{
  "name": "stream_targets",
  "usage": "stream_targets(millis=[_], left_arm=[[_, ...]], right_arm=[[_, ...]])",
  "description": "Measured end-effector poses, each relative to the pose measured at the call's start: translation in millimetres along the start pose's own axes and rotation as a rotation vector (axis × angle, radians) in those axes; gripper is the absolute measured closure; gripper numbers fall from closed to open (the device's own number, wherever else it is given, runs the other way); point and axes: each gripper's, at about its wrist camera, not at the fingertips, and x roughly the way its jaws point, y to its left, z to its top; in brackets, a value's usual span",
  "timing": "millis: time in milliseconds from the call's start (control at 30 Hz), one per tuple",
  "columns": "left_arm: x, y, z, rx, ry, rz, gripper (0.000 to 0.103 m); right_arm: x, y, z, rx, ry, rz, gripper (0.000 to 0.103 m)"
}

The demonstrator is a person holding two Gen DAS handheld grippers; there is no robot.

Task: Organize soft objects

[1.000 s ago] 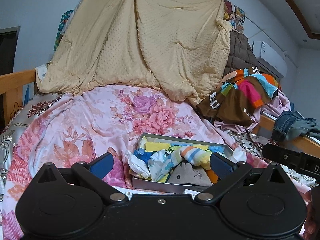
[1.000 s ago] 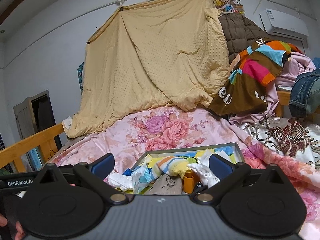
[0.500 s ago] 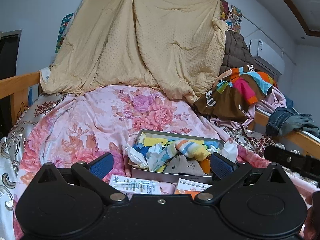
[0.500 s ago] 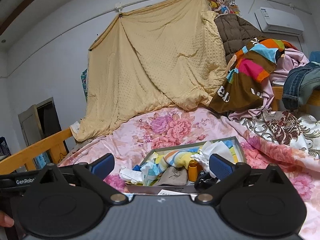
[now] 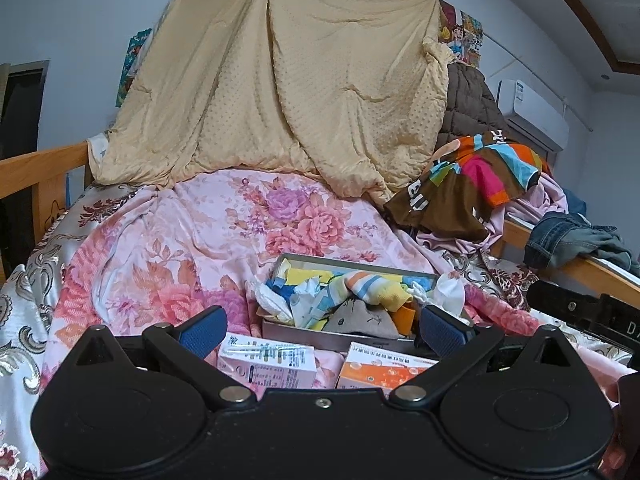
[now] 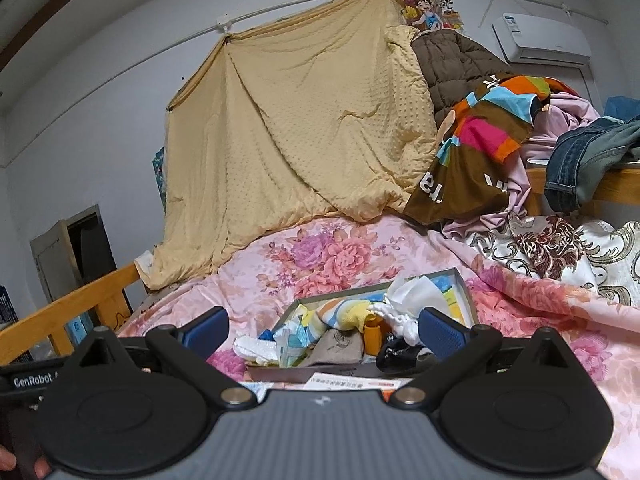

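Left gripper (image 5: pixel 322 330), right gripper (image 6: pixel 322 326): jaws spread wide, holding nothing. Tray (image 5: pixel 352 266) of socks (image 5: pixel 372 286) ahead, beyond fingertips, untouched.

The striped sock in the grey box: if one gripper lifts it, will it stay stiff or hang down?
The striped sock lies draped and bent, so it would probably hang limp. It looks light, and may drag the tissue beside it.
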Motion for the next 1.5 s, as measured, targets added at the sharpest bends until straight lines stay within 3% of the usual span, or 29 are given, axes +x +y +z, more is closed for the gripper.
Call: stream_targets(millis=[500, 700, 1133, 1500], left_arm=[[-11, -7, -17, 0.029, 0.038, 0.017, 0.001], [-14, -11, -27, 0.085, 0.058, 0.059, 0.001], [-21, -3, -40, 0.109, 0.105, 0.138, 0.001], [-22, -2, -45, 0.099, 0.137, 0.153, 0.001]], right_arm=[[-15, 0, -20, -0.01, 0.053, -0.048, 0.0], [-22, -5, -28, 0.003, 0.077, -0.074, 0.0], [-29, -3, -42, 0.002, 0.118, -0.109, 0.0], [-29, 0, -48, -0.009, 0.142, -0.109, 0.0]])
